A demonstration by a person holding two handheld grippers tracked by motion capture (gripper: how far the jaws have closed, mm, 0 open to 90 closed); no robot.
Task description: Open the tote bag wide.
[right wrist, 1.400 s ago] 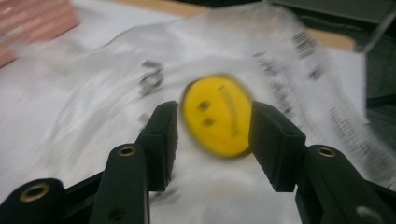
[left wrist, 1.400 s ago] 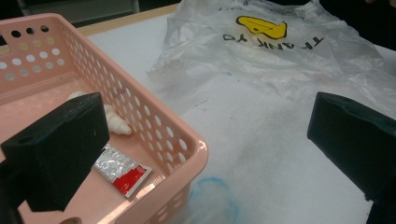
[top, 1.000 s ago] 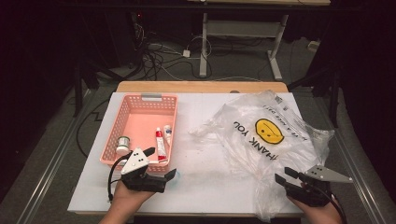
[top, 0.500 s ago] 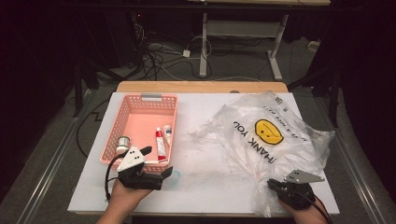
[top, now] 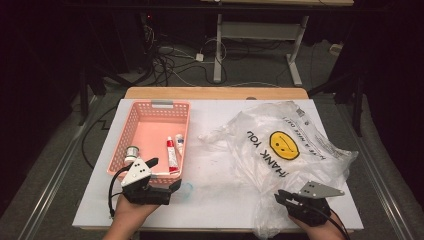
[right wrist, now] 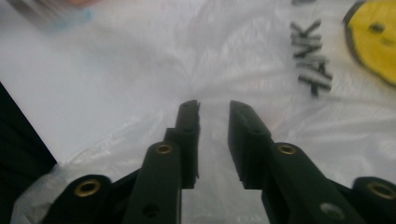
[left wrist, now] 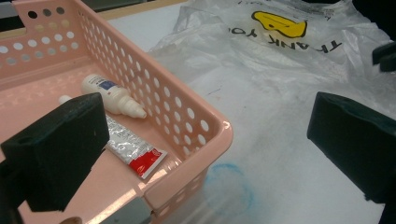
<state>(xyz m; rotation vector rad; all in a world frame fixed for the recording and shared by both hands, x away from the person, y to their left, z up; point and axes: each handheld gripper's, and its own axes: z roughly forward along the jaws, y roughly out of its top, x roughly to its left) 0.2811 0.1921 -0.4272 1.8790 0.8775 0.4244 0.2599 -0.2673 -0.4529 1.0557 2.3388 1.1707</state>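
Observation:
A pink basket (top: pixel 150 106) (left wrist: pixel 187 100) stands on the left of the white table. In it lie a red-and-white tube (top: pixel 171 152) (left wrist: pixel 133 149), a small white bottle (top: pixel 179 143) (left wrist: pixel 112 95) and a round tin (top: pixel 131 152). My left gripper (top: pixel 165 173) (left wrist: pixel 208 140) is wide open at the basket's near right corner, which sits between its jaws. A clear plastic bag (top: pixel 290 145) (left wrist: pixel 261 51) (right wrist: pixel 233 56) with a yellow face and "THANK YOU" lies crumpled on the right. Over the bag's near edge my right gripper (top: pixel 278 196) (right wrist: pixel 214 109) has its jaws a narrow gap apart, with bag film between them.
A faint blue ring mark (top: pixel 186 189) (left wrist: pixel 229 186) is on the table (top: pixel 215 205) just right of the basket's corner. A wooden strip (top: pixel 215 93) runs along the table's far edge. Beyond it are cables and desk legs on the floor.
My right gripper has moved left and closer to the table's near edge, onto the bag's near part. The left gripper has barely shifted at the basket's front.

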